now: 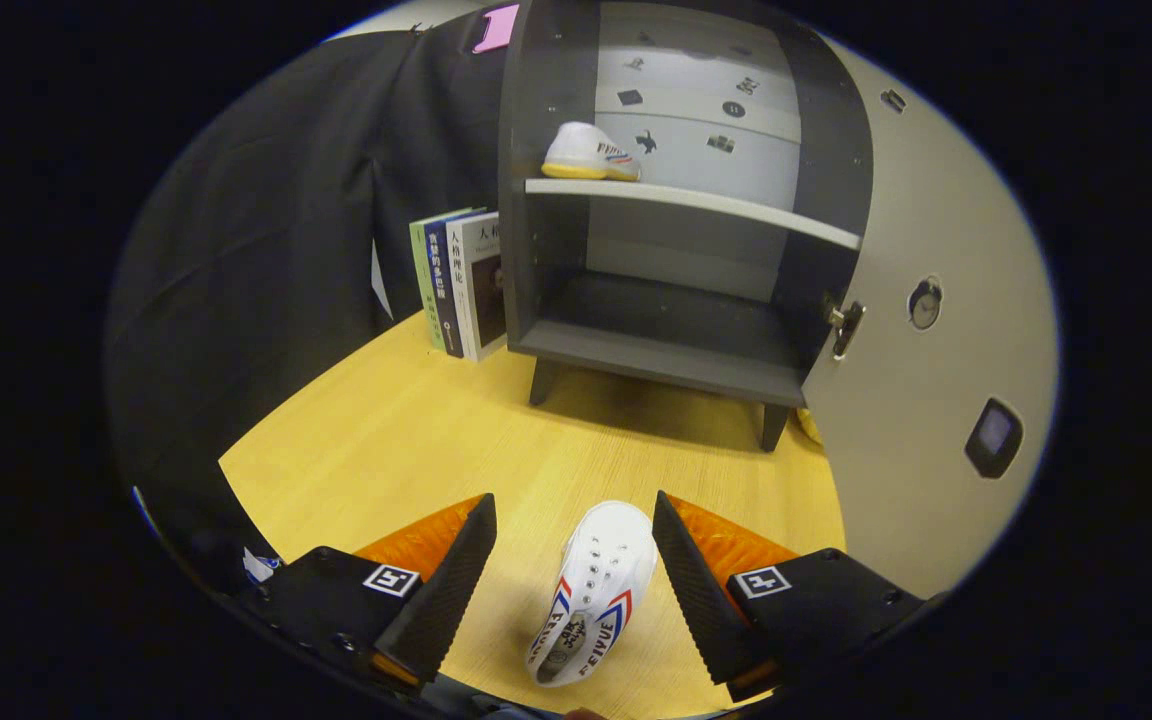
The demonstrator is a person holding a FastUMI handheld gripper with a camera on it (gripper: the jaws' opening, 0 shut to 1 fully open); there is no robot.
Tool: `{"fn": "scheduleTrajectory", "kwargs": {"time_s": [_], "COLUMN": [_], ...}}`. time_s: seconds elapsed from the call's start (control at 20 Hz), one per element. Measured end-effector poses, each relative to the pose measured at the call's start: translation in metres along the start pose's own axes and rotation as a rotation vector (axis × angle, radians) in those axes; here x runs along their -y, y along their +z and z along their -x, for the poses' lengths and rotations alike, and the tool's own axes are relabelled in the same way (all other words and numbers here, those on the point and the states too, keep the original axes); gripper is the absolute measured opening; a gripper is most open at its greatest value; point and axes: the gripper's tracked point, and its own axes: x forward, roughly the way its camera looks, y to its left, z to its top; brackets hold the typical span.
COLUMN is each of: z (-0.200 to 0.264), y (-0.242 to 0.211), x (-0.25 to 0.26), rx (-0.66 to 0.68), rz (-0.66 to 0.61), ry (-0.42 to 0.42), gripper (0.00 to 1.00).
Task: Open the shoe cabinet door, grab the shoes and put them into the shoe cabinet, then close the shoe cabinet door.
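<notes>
gripper view has the hand-held gripper (574,520) with fingers spread apart, a white sneaker (596,590) lying on the wooden surface (406,440) between them, neither finger touching it yet. risk imo: the shoe sits at an angle, so closing could pinch the soft upper and let it twist or slip out. the shoe cabinet (676,200) beyond stands open, door (926,380) swung right; the other sneaker (591,152) is on the upper shelf, bottom shelf empty. books (458,282) lean beside it.

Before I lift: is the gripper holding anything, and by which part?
Nothing held. The gripper is open, its fingers either side of the white shoe on the table, not touching it.
</notes>
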Motion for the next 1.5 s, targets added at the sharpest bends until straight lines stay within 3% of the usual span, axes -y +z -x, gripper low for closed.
{"fn": "scheduleTrajectory", "kwargs": {"time_s": [0.35, 0.8, 0.9, 1.0, 1.05, 1.15, 1.25, 1.35, 1.4, 1.45, 1.5], "z": [-0.031, -0.060, -0.065, -0.066, -0.069, -0.067, -0.069, -0.063, -0.067, -0.062, -0.066], "y": [-0.080, -0.116, -0.118, -0.122, -0.127, -0.122, -0.124, -0.121, -0.120, -0.120, -0.116], "x": [-0.013, -0.021, -0.020, -0.017, -0.006, -0.006, 0.000, 0.001, 0.002, 0.003, 0.007], "rx": [-0.204, -0.349, -0.356, -0.381, -0.380, -0.371, -0.353, -0.357, -0.343, -0.345, -0.321], "rz": [-0.011, -0.047, -0.036, 0.009, 0.054, 0.079, 0.103, 0.108, 0.071, 0.062, 0.024], "ry": [0.019, 0.018, -0.002, -0.019, -0.066, -0.077, -0.091, -0.063, -0.058, -0.037, -0.032], "gripper": [0.98, 0.98, 0.90, 0.89, 0.88, 0.55, 0.51, 0.32, 0.32, 0.19, 0.19]}}
